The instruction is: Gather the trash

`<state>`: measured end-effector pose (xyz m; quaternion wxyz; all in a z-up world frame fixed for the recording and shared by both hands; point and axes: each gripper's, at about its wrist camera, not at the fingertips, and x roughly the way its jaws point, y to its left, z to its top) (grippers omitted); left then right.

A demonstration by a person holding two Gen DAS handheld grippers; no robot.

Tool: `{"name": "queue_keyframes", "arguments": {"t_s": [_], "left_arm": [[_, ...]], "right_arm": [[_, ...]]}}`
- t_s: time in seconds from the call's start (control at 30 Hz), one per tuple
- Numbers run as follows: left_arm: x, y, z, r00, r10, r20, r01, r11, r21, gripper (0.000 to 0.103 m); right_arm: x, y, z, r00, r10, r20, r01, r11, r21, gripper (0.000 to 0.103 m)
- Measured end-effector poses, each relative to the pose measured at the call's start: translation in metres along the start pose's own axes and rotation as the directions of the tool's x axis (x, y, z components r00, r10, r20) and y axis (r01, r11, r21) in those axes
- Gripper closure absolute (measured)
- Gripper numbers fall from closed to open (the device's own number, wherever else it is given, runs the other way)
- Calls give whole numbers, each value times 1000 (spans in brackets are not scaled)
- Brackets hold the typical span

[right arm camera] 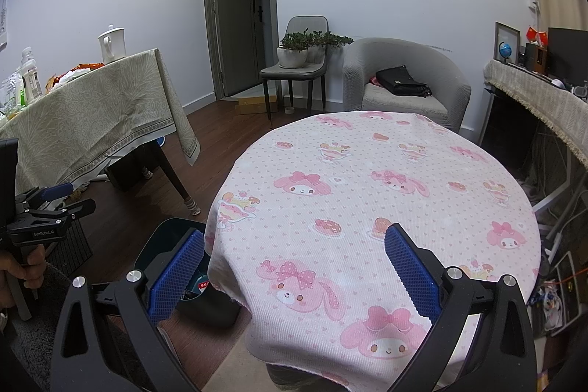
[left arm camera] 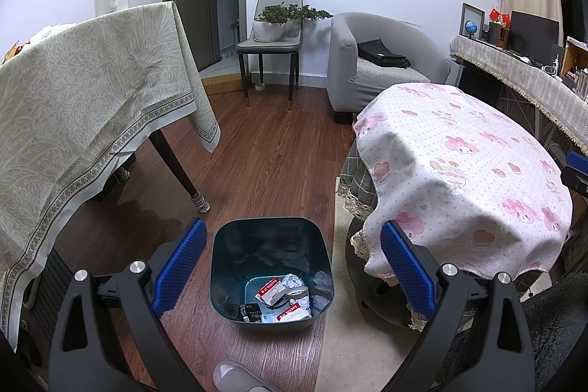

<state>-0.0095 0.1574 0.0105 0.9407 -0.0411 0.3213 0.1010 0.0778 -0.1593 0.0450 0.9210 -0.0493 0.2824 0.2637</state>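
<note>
At the bottom of the left wrist view, the left gripper (left arm camera: pixel 290 267) hangs with its blue fingers (left arm camera: pixel 180 267) spread wide and empty, straddling the dark trash bin (left arm camera: pixel 270 237) on the wooden floor (left arm camera: pixel 264 149). Crumpled paper and small red-and-white packets (left arm camera: pixel 284 298) lie at the bin's bottom. In the right wrist view, the right gripper (right arm camera: pixel 294 276) is likewise wide and empty above the pink cartoon-print table (right arm camera: pixel 367 193). Farther back, centre frame, stand a grey armchair (left arm camera: pixel 367 61) and a chair with potted plants (left arm camera: pixel 273 24).
</note>
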Motion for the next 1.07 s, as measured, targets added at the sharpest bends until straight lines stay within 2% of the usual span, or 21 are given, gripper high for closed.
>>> {"name": "queue_keyframes", "arguments": {"t_s": [1.07], "left_arm": [[1,-1,1,1000,-2,-5,2,1000,0,6]], "right_arm": [[-1,0,0,1000,0,1,0,1000,-1,3]]}}
